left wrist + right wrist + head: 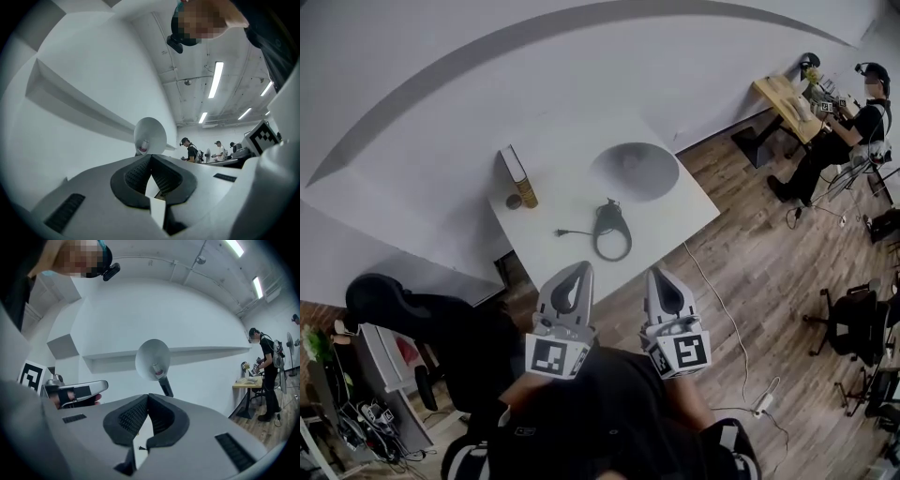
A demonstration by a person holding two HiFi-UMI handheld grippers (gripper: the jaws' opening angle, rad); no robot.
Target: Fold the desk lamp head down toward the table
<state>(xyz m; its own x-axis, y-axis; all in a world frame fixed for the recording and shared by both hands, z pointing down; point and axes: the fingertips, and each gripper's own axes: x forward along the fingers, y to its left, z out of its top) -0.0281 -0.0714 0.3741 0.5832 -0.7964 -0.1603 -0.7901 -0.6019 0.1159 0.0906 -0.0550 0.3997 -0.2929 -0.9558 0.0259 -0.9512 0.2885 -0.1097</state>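
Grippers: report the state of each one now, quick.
Left gripper: closed, nothing between the jaws.
Right gripper: closed, nothing between the jaws.

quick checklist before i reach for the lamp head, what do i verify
1. Lamp head raised, not yet folded: ok.
2. Left tongs open for a grip: not ok, shut and empty.
3. Right tongs open for a grip: not ok, shut and empty.
4. Tongs at the head: not ok, both hang by the table near edge, apart from the lamp.
5. Cord out of the way: ok, its plug lies loose on the table, left of the ring base.
6. Base will stay put when the head is pushed: cannot tell.
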